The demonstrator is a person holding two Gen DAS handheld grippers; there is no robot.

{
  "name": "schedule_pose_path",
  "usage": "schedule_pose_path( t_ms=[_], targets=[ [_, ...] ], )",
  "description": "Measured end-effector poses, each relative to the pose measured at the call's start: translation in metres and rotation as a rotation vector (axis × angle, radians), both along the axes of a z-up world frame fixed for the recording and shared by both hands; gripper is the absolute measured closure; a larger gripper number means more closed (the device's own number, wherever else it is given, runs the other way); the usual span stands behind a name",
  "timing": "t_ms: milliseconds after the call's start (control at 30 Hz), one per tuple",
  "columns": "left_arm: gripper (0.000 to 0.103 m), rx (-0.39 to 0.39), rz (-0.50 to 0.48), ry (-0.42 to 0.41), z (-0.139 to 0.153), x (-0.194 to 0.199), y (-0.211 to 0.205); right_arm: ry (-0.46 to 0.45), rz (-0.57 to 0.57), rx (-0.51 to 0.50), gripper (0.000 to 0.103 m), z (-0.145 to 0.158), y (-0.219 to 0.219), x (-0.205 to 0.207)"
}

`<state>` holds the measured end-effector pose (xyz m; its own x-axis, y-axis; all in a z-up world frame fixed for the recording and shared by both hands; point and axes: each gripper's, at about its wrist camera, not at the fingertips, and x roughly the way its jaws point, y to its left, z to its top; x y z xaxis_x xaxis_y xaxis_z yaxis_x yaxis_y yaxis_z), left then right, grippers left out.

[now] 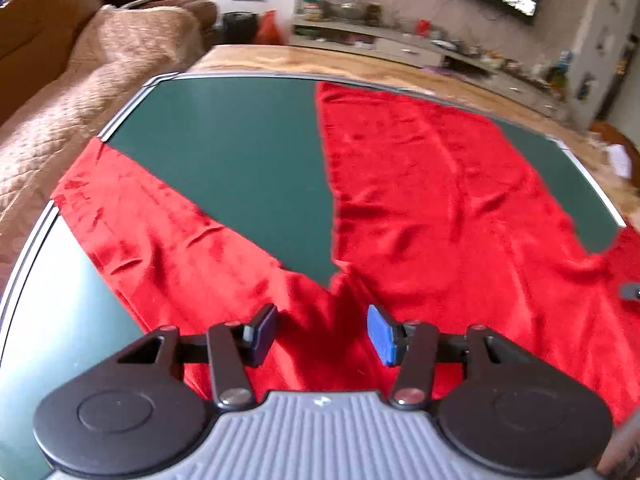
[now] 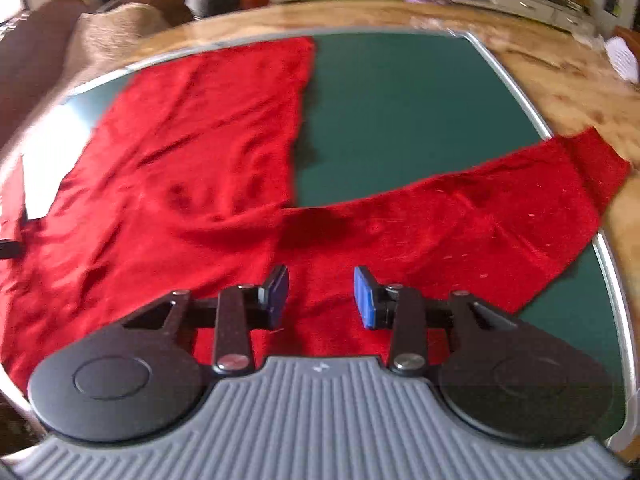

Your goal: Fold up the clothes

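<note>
A red garment point(image 1: 420, 200) is lying spread flat on a dark green mat point(image 1: 240, 140), its body reaching toward the mat's far edge and its two sleeves stretching out to either side, one sleeve end point(image 2: 600, 164) hanging past the mat's metal rim onto the wooden table point(image 2: 560, 76). No writing or label is showing on the cloth. The only mark is a small pale emblem on each gripper's grey ribbed housing, too small to read. The left gripper point(image 1: 322, 334) is hovering over the cloth with its blue pads standing apart, nothing between them. The right gripper point(image 2: 322, 298) is likewise standing spread above the cloth, pinching nothing.
</note>
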<state>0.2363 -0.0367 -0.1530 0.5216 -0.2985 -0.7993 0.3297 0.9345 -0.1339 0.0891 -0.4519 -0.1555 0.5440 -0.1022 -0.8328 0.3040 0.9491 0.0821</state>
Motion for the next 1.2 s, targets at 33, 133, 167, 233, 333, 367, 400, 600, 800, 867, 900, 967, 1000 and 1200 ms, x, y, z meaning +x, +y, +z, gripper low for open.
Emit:
schedule_pose_path(
  t_ms=[33,133,167,233,333,367,400,600,800,867,900,967,1000,1200],
  targets=[
    [0.047,0.008,0.005,-0.002,-0.003,0.001,0.002,0.014,0.000,-0.018,0.061,-0.004,-0.003,0.000],
    [0.047,0.063,-0.021,-0.033,-0.004,-0.005,0.002,0.049,0.002,-0.062,0.059,-0.012,-0.009,-0.003],
    [0.047,0.080,-0.029,-0.043,-0.004,-0.007,0.003,0.057,-0.005,-0.061,0.059,-0.013,-0.010,-0.008],
    [0.047,0.100,-0.032,-0.053,-0.005,-0.009,0.003,0.063,-0.012,-0.070,0.057,-0.014,-0.009,-0.017],
    [0.046,0.119,-0.042,-0.050,-0.003,-0.011,0.002,0.064,-0.020,-0.080,0.053,-0.014,-0.010,-0.025],
    [0.045,0.123,-0.044,-0.039,-0.002,-0.011,0.001,0.068,-0.019,-0.077,0.053,-0.014,-0.011,-0.026],
    [0.045,0.111,-0.043,-0.029,0.000,-0.012,0.001,0.083,-0.023,-0.073,0.053,-0.012,-0.011,-0.027],
    [0.045,0.036,-0.106,-0.022,0.011,-0.029,-0.019,0.059,0.100,-0.056,0.053,0.008,0.018,-0.030],
    [0.043,0.044,-0.242,0.015,0.008,-0.062,-0.051,0.124,0.227,-0.102,0.053,0.000,0.065,-0.048],
    [0.042,0.064,-0.267,0.037,0.002,-0.071,-0.056,0.117,0.219,-0.082,0.053,-0.003,0.070,-0.057],
    [0.040,0.084,-0.274,0.038,-0.001,-0.076,-0.058,0.117,0.219,-0.079,0.053,-0.004,0.074,-0.060],
    [0.039,0.117,-0.303,0.025,-0.004,-0.083,-0.057,0.120,0.217,-0.079,0.053,-0.005,0.080,-0.066],
    [0.039,0.129,-0.320,0.024,-0.004,-0.087,-0.057,0.123,0.215,-0.082,0.053,-0.004,0.083,-0.068],
    [0.038,0.125,-0.354,0.065,0.007,-0.086,-0.052,0.202,0.225,-0.052,0.053,0.003,0.084,-0.059]
  ],
)
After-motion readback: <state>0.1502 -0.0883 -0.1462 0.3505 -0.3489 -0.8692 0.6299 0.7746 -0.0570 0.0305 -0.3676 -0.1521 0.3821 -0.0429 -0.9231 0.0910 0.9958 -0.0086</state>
